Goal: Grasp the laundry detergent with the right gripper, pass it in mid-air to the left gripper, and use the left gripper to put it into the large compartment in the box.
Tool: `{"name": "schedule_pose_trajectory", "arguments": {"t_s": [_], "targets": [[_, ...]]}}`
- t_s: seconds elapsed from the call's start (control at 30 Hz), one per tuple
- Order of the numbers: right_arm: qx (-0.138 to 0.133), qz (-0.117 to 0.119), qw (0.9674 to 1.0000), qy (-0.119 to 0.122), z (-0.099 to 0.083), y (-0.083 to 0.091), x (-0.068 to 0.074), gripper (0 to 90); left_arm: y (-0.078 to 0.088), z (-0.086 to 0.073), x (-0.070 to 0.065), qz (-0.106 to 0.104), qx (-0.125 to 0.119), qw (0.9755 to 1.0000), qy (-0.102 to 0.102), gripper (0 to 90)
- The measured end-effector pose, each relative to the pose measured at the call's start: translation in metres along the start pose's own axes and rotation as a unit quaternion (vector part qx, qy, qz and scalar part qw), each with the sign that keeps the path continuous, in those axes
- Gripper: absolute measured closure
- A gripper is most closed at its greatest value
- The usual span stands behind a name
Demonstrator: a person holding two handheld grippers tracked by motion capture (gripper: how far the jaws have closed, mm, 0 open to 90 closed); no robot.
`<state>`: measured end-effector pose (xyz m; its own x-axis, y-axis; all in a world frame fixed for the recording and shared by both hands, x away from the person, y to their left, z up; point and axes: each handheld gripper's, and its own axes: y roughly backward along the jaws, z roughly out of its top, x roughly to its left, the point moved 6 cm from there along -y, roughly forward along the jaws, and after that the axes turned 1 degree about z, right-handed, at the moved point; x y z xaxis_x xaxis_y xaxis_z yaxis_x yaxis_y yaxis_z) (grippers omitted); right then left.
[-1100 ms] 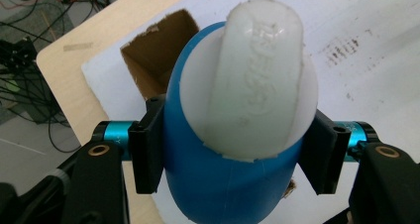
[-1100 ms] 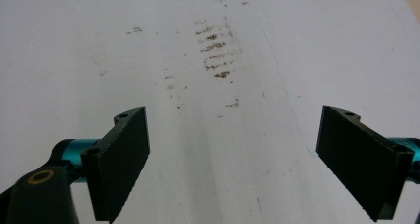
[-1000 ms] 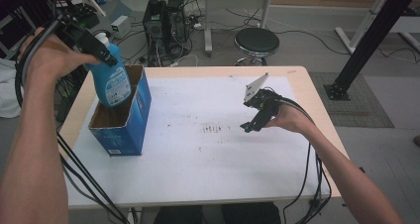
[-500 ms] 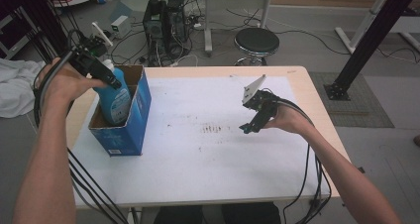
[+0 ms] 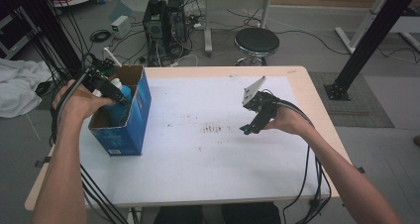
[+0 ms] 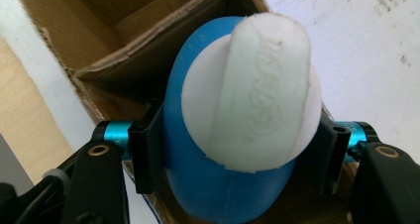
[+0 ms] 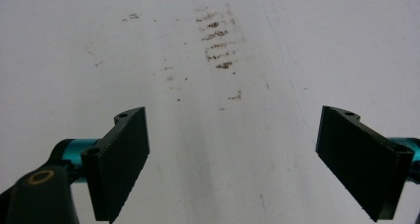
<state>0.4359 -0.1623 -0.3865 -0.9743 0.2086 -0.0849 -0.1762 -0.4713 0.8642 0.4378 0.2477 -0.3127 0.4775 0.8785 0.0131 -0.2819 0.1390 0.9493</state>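
At about 9 o'clock on the table (image 5: pixel 198 184) stands the blue carton box (image 5: pixel 136 120), open at the top; the left gripper (image 5: pixel 119 97) reaches into it from above and holds the blue bottle (image 5: pixel 119 112) with the white cap (image 6: pixel 252 105); in the left gripper view the two jaws press on both sides of the bottle just under the cap, so the grip is firm and the bottle sits upright between them, partly inside the box.

The step in hand, as I judge it, is to lower the bottle into the box and set it on the bottom; to do this well, the person should keep the bottle vertical and go straight down, away from the cardboard flap (image 6: pixel 129 50) that shows at 11 o'clock of the cap, because a tilted bottle may catch on the flap or on the box wall; the jaws should open only when the bottle stands on the bottom, and then lift straight up, so that they do not drag the light box with them.

At about 3 o'clock the right gripper (image 5: pixel 247 130) hovers low over the white surface near the brown marks (image 5: pixel 214 129); its jaws are wide apart and hold nothing; it could steady the box if the box slides.
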Motion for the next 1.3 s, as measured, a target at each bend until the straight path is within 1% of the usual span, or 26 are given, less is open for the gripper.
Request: {"name": "schedule_pose_trajectory", "arguments": {"t_s": [0.07, 0.1, 0.13, 0.17, 0.23, 0.27, 0.33, 0.4, 0.5, 0.53, 0.63, 0.73, 0.77, 0.83, 0.87, 0.93, 0.97, 1.1, 1.13, 1.2, 1.27, 1.3], "targets": [[-0.003, 0.0, 1.0, 0.0, 0.0, -0.001, 0.0, 12.4, -0.003, -0.002, 0.0, 0.002, 0.001, 1.0, -0.003, 37.2], [-0.002, 0.0, 1.0, -0.002, -0.001, -0.001, 0.0, 12.4, -0.004, -0.003, 0.001, 0.004, 0.004, 0.9999, -0.013, 37.2], [-0.002, 0.0, 1.0, -0.001, -0.001, -0.001, 0.0, 12.4, -0.005, -0.004, 0.001, 0.004, 0.001, 0.9999, -0.015, 37.2], [0.0, 0.001, 1.0, -0.001, -0.002, -0.001, 0.0, 12.5, -0.006, -0.005, 0.001, 0.004, 0.003, 0.9998, -0.017, 37.2], [0.001, 0.001, 1.0, -0.003, -0.002, -0.001, 0.0, 12.5, -0.008, -0.007, 0.0, 0.004, -0.002, 0.9999, -0.016, 37.2], [0.0, 0.002, 1.0, -0.003, -0.002, -0.002, 0.0, 12.5, -0.008, -0.008, 0.001, 0.005, 0.003, 0.9998, -0.021, 37.2], [-0.001, 0.001, 1.0, 0.0, -0.002, -0.002, 0.001, 12.5, -0.011, -0.009, 0.0, 0.003, 0.003, 0.9998, -0.02, 37.2], [0.003, 0.002, 1.0, 0.0, -0.002, -0.002, 0.001, 12.5, -0.013, -0.01, 0.0, 0.003, 0.006, 0.9996, -0.027, 37.2], [0.003, 0.003, 1.0, 0.001, -0.002, -0.003, 0.002, 12.5, -0.017, -0.012, 0.001, 0.004, 0.012, 0.9994, -0.032, 37.2], [0.001, 0.002, 1.0, 0.001, -0.001, -0.003, 0.002, 12.5, -0.019, -0.013, 0.001, 0.005, 0.008, 0.9993, -0.036, 37.2], [0.002, 0.001, 1.0, -0.002, -0.002, -0.004, 0.001, 12.5, -0.018, -0.014, 0.001, 0.003, 0.006, 0.9994, -0.035, 37.2], [0.003, 0.0, 1.0, -0.002, -0.002, -0.004, 0.002, 12.5, -0.018, -0.015, 0.002, 0.001, 0.008, 0.9989, -0.047, 37.2], [0.003, 0.001, 1.0, -0.002, -0.002, -0.003, 0.002, 12.5, -0.018, -0.015, 0.002, -0.001, 0.004, 0.9987, -0.05, 37.2], [0.004, 0.002, 1.0, -0.003, -0.001, -0.003, 0.003, 12.5, -0.018, -0.016, 0.002, -0.005, 0.002, 0.9981, -0.062, 37.2], [0.004, 0.001, 1.0, -0.003, -0.001, -0.003, 0.003, 12.5, -0.018, -0.017, 0.003, -0.007, 0.005, 0.9977, -0.067, 37.2], [0.003, 0.0, 1.0, -0.004, -0.001, -0.003, 0.003, 12.4, -0.018, -0.017, 0.002, -0.009, 0.003, 0.9975, -0.07, 37.2], [0.002, 0.0, 1.0, -0.004, -0.001, -0.003, 0.003, 12.4, -0.018, -0.017, 0.003, -0.009, 0.006, 0.9971, -0.075, 37.2], [0.002, 0.0, 1.0, 0.001, -0.001, -0.004, 0.002, 12.5, -0.019, -0.017, 0.002, -0.009, 0.007, 0.9969, -0.078, 37.2], [0.004, -0.001, 1.0, -0.001, -0.001, -0.004, 0.002, 12.4, -0.019, -0.017, 0.001, -0.009, 0.005, 0.9973, -0.073, 37.2], [0.002, 0.0, 1.0, -0.002, -0.001, -0.004, 0.003, 12.4, -0.019, -0.017, 0.002, -0.007, 0.007, 0.9968, -0.079, 37.2], [0.006, 0.0, 1.0, -0.005, -0.001, -0.004, 0.004, 12.5, -0.019, -0.017, 0.001, -0.008, 0.006, 0.9972, -0.074, 37.0], [0.005, 0.002, 1.0, 0.0, -0.001, -0.004, 0.004, 12.5, -0.019, -0.017, 0.001, -0.008, 0.004, 0.9974, -0.071, 37.0]]}}
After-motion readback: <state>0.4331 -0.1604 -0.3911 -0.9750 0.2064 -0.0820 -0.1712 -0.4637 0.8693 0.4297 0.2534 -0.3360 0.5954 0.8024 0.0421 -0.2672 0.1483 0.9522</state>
